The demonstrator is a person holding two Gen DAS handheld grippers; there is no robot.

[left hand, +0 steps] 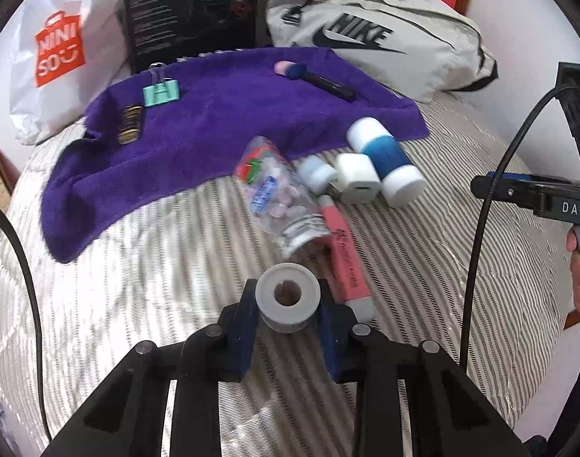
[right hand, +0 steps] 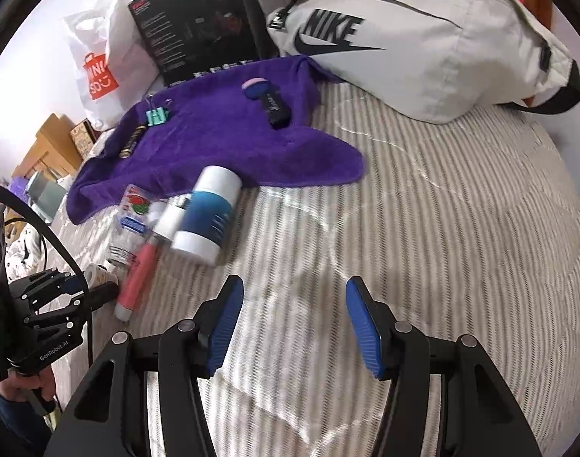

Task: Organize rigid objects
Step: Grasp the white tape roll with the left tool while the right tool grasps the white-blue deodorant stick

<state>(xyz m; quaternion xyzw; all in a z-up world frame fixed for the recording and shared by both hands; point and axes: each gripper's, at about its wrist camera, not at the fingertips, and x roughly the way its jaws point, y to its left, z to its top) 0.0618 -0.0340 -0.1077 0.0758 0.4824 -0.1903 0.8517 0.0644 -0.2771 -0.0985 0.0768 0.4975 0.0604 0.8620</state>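
Two hand-held grippers over the striped bed (right hand: 423, 209). Your left hand-held gripper (left hand: 288, 318) pinches a white tape spool (left hand: 287, 297) just above the bedcover, near the pink tube (left hand: 345, 262). Your right hand-held gripper (right hand: 294, 327) is wide apart, holding nothing. Purple towel (left hand: 214, 122) carries a mint binder clip (left hand: 161, 93).

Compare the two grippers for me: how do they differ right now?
The left gripper is shut on a white tape roll; the right gripper holds nothing, its jaws wide apart. The left gripper sits beside the pink tube and the cluster of items; the right gripper hangs over bare striped bedding. Both have blue pads on black fingers.
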